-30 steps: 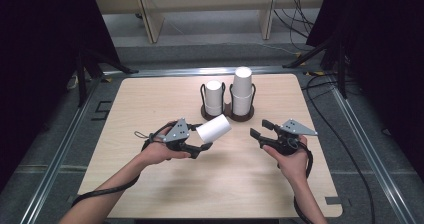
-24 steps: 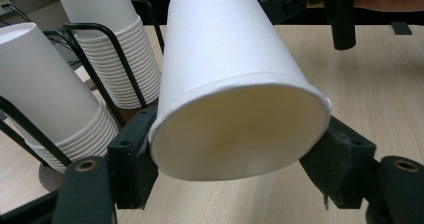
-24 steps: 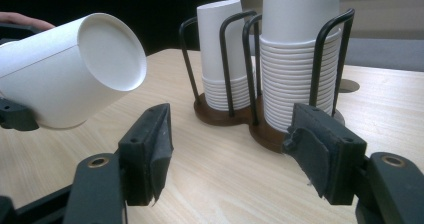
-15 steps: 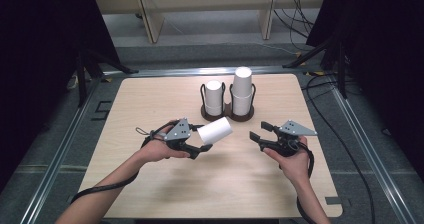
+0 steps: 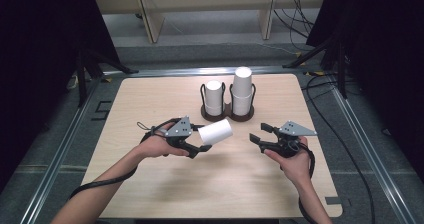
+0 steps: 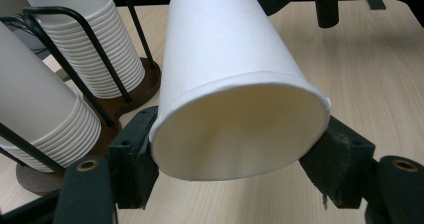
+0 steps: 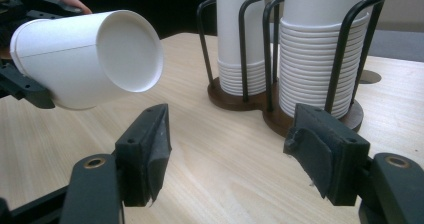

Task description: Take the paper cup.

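Note:
My left gripper (image 5: 200, 143) is shut on the rim end of a white paper cup (image 5: 216, 132), which lies on its side above the table with its base pointing right. In the left gripper view the pads press both sides of the cup (image 6: 225, 74) near its open mouth. My right gripper (image 5: 257, 133) hovers to the right of the cup; its jaws have just been opening and nothing is between them. In the right gripper view the cup's base (image 7: 130, 51) faces my right gripper (image 7: 232, 144) from the upper left.
A dark two-post wire cup holder (image 5: 227, 115) stands behind the cup at the table's middle, with a shorter stack (image 5: 214, 96) and a taller stack (image 5: 242, 89) of white cups. Bare wooden tabletop (image 5: 150, 99) lies around both hands. Black cables trail from both grippers.
The right gripper's jaws stand a little wider apart than before. Both hands and the held cup have stayed in place.

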